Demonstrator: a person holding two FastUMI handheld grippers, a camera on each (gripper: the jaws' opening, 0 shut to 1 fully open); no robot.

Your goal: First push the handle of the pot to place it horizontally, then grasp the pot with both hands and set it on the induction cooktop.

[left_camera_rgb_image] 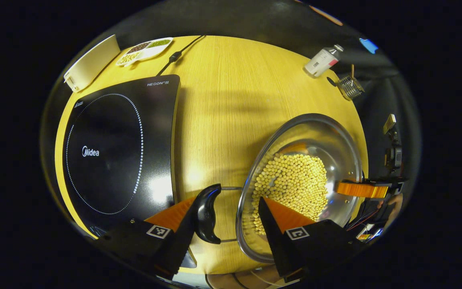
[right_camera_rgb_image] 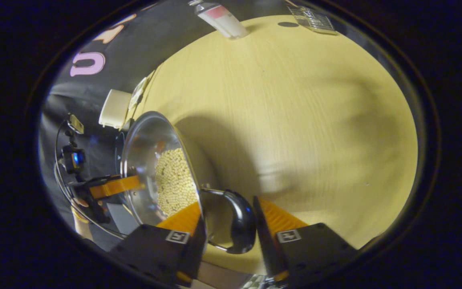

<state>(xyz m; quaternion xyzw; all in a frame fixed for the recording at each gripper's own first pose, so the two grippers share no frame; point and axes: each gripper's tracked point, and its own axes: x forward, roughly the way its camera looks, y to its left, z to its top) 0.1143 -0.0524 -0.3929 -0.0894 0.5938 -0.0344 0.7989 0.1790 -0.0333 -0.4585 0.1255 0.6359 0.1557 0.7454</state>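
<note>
A shiny steel pot (left_camera_rgb_image: pixel 335 148) holding soybeans (left_camera_rgb_image: pixel 295 184) stands right of the black induction cooktop (left_camera_rgb_image: pixel 118 152). My left gripper (left_camera_rgb_image: pixel 227 199) is shut on the pot's near black handle (left_camera_rgb_image: pixel 207 212), with one finger outside the handle and the other inside the rim. At the far rim lies a finger (left_camera_rgb_image: pixel 359 189) of my right gripper. In the right gripper view, my right gripper (right_camera_rgb_image: pixel 227 202) is shut the same way on the other black handle (right_camera_rgb_image: pixel 239 224), with the pot (right_camera_rgb_image: pixel 142 152) on its left. A finger (right_camera_rgb_image: pixel 114 186) of my left gripper reaches over the opposite rim.
On the wooden table (left_camera_rgb_image: pixel 223 100), a white box (left_camera_rgb_image: pixel 90 64) and a divided tray of beans (left_camera_rgb_image: pixel 144 50) lie behind the cooktop. A cable (left_camera_rgb_image: pixel 179 54) runs off the back edge. A bottle (left_camera_rgb_image: pixel 323 60) and a wire basket (left_camera_rgb_image: pixel 349 87) sit at the far right.
</note>
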